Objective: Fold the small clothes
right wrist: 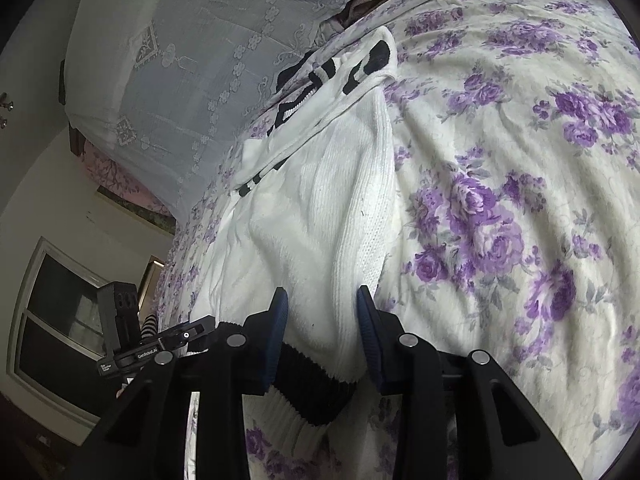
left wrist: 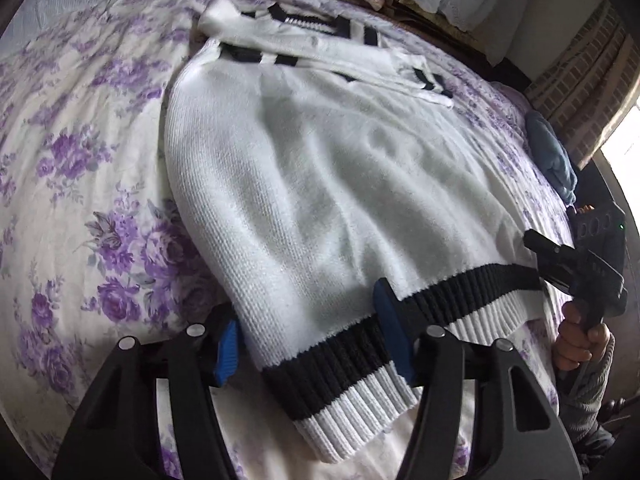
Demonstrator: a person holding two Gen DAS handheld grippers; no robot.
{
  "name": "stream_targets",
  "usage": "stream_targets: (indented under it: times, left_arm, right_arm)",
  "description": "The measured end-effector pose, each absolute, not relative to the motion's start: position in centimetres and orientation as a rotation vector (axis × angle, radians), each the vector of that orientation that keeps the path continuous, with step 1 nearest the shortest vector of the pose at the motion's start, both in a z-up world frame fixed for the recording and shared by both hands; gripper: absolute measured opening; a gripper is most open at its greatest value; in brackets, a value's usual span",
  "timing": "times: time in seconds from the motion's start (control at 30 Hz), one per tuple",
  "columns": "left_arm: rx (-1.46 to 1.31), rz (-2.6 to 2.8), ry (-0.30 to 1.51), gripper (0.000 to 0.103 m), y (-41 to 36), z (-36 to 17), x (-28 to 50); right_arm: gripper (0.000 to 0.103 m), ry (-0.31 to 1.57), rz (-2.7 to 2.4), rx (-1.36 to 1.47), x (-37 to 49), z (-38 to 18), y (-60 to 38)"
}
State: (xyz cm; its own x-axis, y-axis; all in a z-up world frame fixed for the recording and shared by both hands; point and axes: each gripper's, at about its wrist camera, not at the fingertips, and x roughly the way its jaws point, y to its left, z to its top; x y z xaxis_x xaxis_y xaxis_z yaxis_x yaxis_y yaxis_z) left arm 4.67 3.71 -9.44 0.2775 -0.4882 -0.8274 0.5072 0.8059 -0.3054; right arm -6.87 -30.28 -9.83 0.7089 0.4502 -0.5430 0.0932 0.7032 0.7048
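— The left gripper (left wrist: 310,344) has its fingers (left wrist: 226,346) wide apart around the striped hem (left wrist: 344,364) of the sweater (left wrist: 320,184). The right gripper (right wrist: 322,334) also stands open at the hem's other corner.

— The sweater lies flat on the bed (left wrist: 80,160). It looks soft, light and stretchy; I would grip the thick ribbed hem.

— The sleeves are bunched far away and hard to make out.
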Motion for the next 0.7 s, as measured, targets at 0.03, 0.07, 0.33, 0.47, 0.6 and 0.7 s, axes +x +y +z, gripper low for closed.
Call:
stream_targets:
  times: [0.03,0.07,0.33,0.47,0.6,0.7]
  left_arm:
    - [0.018,-0.671,1.099,0.058,3.7,-9.4,4.7]
    - [0.02,-0.669,1.098,0.058,3.7,-9.4,4.7]
    - [0.024,-0.652,1.046,0.023,4.3,-8.3,3.9]
    - [-0.005,-0.663,1.108,0.037,4.3,-9.4,4.6]
    - [0.047,-0.696,1.09,0.063,2.8,-9.4,3.7]
    - [0.129,-0.669,1.044,0.046,1.9,-9.1,2.7]
  right_arm:
    - [0.037,0.774,0.22,0.773,-6.9,-9.8,-30.1]
    - [0.037,0.775,0.219,0.767,-6.9,-9.8,-30.0]
    - [0.015,0.627,0.247,0.751,-8.9,-7.7,-30.3]
    - [0.038,0.732,0.238,0.743,-7.8,-9.1,-29.6]
    - [0.038,0.765,0.22,0.676,-7.3,-9.2,-28.6]
    - [0.016,0.762,0.191,0.668,-7.4,-9.5,-28.6]
